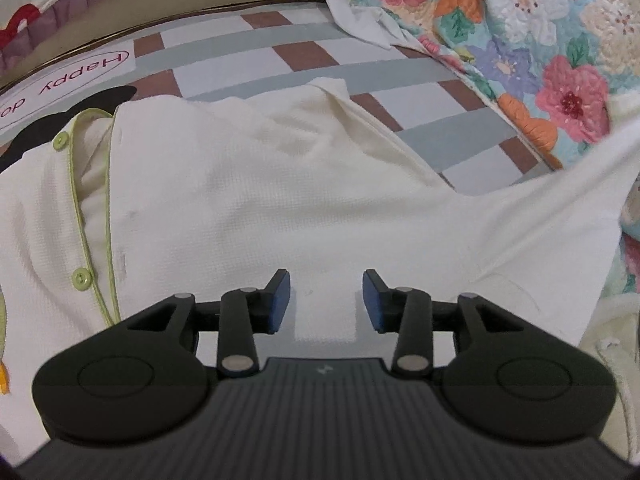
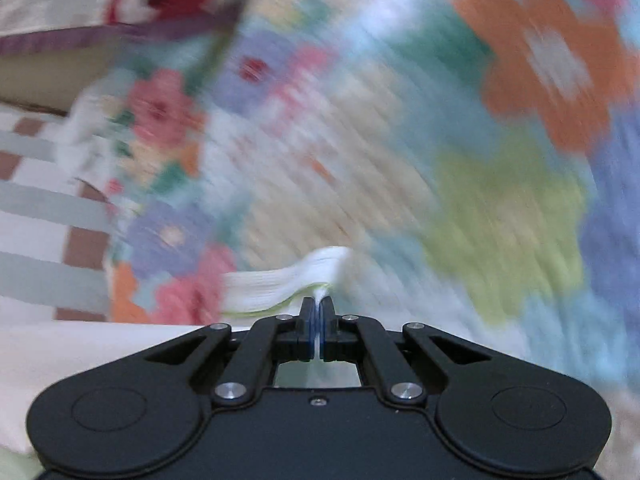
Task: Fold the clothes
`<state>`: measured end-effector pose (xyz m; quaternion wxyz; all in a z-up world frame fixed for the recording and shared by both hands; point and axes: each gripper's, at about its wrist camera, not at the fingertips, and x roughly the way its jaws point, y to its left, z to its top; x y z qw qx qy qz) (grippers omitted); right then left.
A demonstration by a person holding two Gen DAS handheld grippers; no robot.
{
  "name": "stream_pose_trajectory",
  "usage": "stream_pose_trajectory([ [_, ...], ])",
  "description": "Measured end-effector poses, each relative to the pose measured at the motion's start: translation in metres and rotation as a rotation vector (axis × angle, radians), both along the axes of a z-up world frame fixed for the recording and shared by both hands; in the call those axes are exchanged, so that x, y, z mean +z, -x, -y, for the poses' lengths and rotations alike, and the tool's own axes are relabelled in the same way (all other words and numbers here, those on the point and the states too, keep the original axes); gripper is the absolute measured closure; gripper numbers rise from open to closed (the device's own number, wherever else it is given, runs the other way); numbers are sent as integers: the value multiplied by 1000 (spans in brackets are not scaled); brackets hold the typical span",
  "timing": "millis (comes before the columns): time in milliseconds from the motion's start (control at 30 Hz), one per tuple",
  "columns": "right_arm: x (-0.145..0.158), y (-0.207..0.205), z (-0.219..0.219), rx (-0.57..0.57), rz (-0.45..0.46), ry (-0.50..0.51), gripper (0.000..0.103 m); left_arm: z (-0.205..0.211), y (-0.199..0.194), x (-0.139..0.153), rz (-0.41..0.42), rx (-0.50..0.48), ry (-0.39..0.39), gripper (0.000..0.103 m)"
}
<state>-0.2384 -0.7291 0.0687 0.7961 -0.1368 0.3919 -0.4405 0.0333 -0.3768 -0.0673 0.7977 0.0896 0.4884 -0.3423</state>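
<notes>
A cream waffle-knit shirt (image 1: 248, 200) with green piping and green buttons (image 1: 81, 278) lies spread on the checked bed sheet (image 1: 304, 52). My left gripper (image 1: 326, 300) is open and empty, low over the shirt's middle. The shirt's right part (image 1: 568, 200) is lifted toward the right. My right gripper (image 2: 319, 312) is shut on a green-piped edge of the shirt (image 2: 280, 284) and holds it up in front of the floral quilt. The right wrist view is blurred by motion.
A floral quilt (image 1: 520, 32) lies bunched on the right side of the bed and fills the right wrist view (image 2: 400, 140). A pillow with a purple frill (image 1: 60, 4) lies at the far left behind the bed edge.
</notes>
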Motion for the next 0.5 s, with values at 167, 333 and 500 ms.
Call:
stream_pose_trajectory([
  [167, 0, 32, -6, -81, 39, -16, 59, 3, 4, 9, 37, -17, -14, 62],
  [333, 9, 27, -51, 103, 344, -332, 46, 1, 9, 32, 102, -80, -63, 49],
  [500, -18, -45, -110, 386, 362, -660, 42, -72, -17, 90, 170, -70, -102, 36],
])
